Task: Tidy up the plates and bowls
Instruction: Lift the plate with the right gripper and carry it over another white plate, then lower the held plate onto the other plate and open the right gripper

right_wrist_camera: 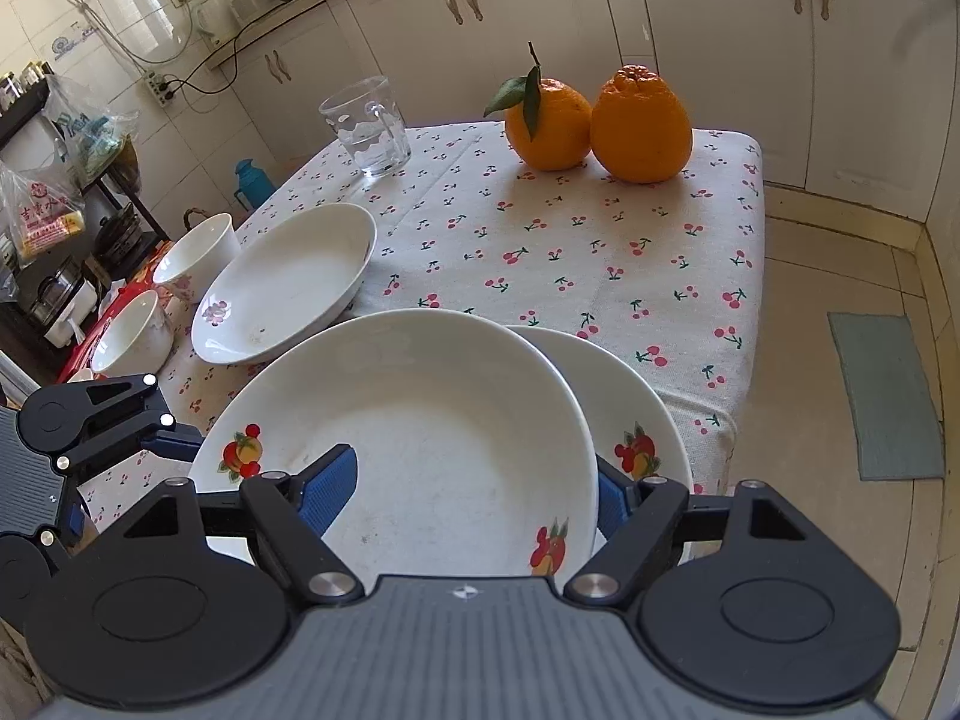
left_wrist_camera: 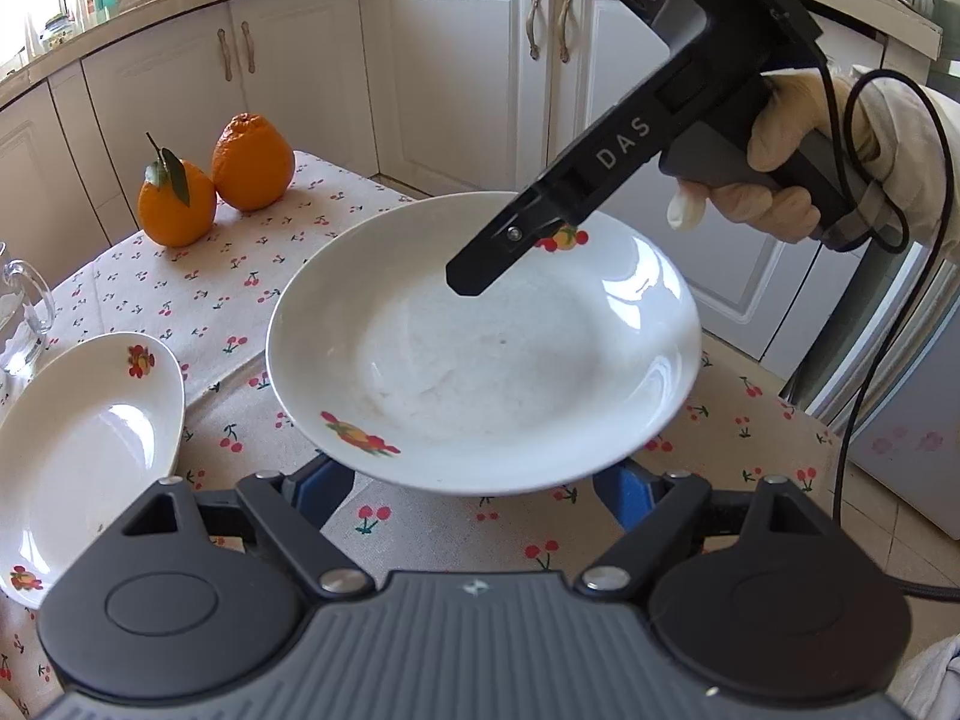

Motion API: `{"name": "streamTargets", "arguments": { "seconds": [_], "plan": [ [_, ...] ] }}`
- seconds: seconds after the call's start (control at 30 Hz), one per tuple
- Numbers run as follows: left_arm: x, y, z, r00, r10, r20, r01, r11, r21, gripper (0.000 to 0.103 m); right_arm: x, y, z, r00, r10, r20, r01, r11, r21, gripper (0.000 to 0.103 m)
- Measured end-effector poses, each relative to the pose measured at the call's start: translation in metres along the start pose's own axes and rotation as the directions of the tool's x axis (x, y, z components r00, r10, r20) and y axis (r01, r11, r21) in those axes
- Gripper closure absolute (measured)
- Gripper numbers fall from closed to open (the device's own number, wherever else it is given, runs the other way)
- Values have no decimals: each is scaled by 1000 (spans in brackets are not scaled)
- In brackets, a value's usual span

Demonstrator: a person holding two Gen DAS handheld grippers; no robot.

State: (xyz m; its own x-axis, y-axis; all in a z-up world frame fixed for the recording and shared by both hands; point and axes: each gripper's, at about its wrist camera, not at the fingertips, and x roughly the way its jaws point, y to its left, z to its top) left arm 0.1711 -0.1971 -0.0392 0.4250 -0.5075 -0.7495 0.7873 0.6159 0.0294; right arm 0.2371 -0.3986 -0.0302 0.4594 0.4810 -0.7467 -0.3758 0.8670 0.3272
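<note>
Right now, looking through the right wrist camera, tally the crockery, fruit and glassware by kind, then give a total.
Plates: 3
Bowls: 2
Oranges: 2
Glass mug: 1
Total: 8

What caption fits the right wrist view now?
Right gripper at a fruit-patterned plate that overlaps a second plate, on a cherry-print tablecloth with two oranges.

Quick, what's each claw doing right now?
Left claw: fingertips hidden under the white fruit-patterned ceramic plate; cannot tell.
Right claw: straddles that plate's rim; whether it grips cannot be told.
</note>
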Motion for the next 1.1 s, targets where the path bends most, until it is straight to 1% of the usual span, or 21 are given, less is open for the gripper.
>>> {"name": "streamTargets", "arguments": {
  "seconds": [0.4,0.7,0.8,1.1],
  "plan": [
    [12,1,6,1000,0,-11,0,1000,29,17,4,-14,-6,1000,-25,-8,25,999,40,19],
    [19,4,7,1000,-17,-17,17,999,34,16,-4,-14,-15,999,-39,-5,39,998,54,19],
    [19,4,6,1000,-18,-14,19,999,40,14,-8,-13,-20,999,-41,-3,41,997,60,19],
    [20,5,6,999,-33,-15,34,999,31,14,-19,-9,-28,999,-54,6,53,996,76,19]
  ]
}}
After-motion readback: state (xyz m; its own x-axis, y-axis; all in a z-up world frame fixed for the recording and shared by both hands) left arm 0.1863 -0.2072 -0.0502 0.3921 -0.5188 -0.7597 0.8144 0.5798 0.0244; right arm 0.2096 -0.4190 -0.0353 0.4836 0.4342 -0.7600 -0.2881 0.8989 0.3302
